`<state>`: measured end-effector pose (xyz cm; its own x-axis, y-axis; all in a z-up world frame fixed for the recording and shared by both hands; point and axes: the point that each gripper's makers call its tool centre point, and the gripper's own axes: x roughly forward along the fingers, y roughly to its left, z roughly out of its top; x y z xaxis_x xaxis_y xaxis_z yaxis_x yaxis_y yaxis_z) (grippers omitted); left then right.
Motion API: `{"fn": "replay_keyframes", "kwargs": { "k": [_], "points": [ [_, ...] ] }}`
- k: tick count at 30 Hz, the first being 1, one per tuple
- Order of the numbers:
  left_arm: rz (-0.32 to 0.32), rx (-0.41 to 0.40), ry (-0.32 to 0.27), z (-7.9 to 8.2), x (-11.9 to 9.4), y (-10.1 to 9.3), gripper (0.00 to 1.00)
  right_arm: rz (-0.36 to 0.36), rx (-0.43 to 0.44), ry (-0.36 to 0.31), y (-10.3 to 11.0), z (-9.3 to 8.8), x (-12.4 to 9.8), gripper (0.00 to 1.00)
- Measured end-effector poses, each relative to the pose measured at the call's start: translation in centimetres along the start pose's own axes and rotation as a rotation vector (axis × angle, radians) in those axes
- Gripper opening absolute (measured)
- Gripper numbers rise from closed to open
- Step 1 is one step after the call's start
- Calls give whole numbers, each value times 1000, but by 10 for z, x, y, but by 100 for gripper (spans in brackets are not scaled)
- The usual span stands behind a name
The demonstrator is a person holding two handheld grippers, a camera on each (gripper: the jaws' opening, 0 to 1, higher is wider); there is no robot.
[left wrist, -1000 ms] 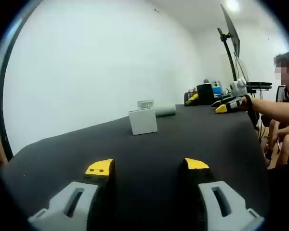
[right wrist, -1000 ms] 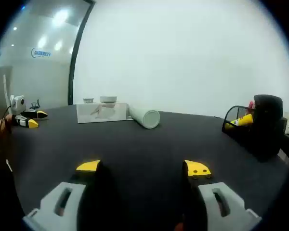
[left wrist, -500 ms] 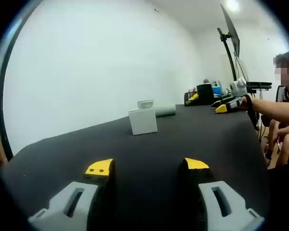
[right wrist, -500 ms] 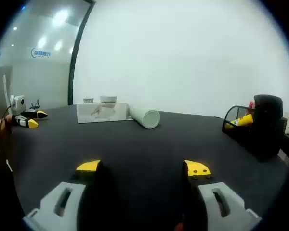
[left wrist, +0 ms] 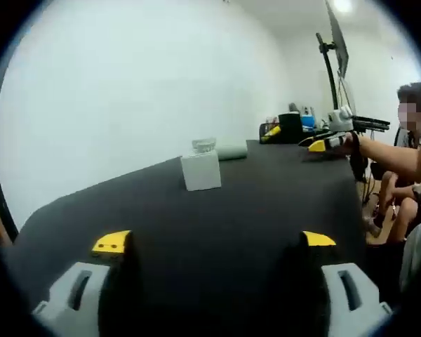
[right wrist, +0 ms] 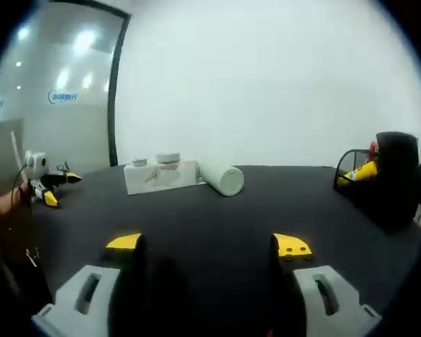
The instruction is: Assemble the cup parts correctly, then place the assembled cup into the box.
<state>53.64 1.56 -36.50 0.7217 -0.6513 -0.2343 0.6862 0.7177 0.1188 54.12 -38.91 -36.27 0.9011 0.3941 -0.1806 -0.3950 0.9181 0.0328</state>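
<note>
**On the black table: both claws empty, cup parts untouched**

Across the black table (right wrist: 217, 225), well ahead of my right gripper (right wrist: 208, 243), sits the white box (right wrist: 161, 176) with the white cup body (right wrist: 222, 178) lying on its side just beside it, open end facing roughly my way. Small cup parts (right wrist: 167, 158) rest on top of the box; too small to say what they are.

Claw state: right jaws spread wide, nothing between them. My left gripper (left wrist: 214, 241) is also spread wide and empty, low over the table edge. From the left gripper view the box (left wrist: 201, 171) is well ahead, slightly left of centre, a small part (left wrist: 203, 144) on top, the cup body (left wrist: 231, 152) behind it.

Off to the side a person's hand (left wrist: 352, 144) holds a yellow-tipped gripper (left wrist: 324, 142). Looks like it's my right one seen across the table, but I can't be sure.

Step in hand, my read: approach and first pick. Nothing assembled yet.

How I'd do it well:
- Right claw goes for the cup body, grips across the cylinder mid-length, not near the rim, since it can roll.
- Stand it upright before fitting anything.
- Left claw takes the small parts off the box top one at a time; they look light and easy to knock off.
- Keep the box clear of the approach path so it isn't nudged.

Black bin (right wrist: 389, 179) at the far side holds yellow items, not part of this.
</note>
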Motion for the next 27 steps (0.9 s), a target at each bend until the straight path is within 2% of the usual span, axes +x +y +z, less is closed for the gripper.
{"fn": "replay_keyframes", "kwargs": {
  "k": [1,2,3,5,9,11,15,18,22,27],
  "points": [
    [-7,-24,14,3,-4,4,84,10,1,5,1,4,-3,71],
    [-4,-25,14,7,-7,7,83,19,1,11,2,8,-5,72],
    [5,-41,0,14,-10,6,85,29,-2,20,3,11,-8,72],
    [-2,-24,-31,27,-17,10,90,39,-15,39,1,19,-12,74],
    [-19,-18,-87,54,-29,14,91,51,-61,79,3,35,-21,74],
    [-42,-34,-119,69,-33,12,91,64,-80,92,7,46,-25,72],
    [-49,-52,-139,90,-36,18,93,99,-93,92,13,78,-25,71],
    [-78,-78,-142,101,-33,19,96,119,-94,99,18,97,-18,70],
    [-93,-76,-141,106,-29,19,96,163,-150,214,21,114,9,69],
    [-138,-99,-144,108,-21,7,96,196,-230,414,18,126,59,68]
  ]
}}
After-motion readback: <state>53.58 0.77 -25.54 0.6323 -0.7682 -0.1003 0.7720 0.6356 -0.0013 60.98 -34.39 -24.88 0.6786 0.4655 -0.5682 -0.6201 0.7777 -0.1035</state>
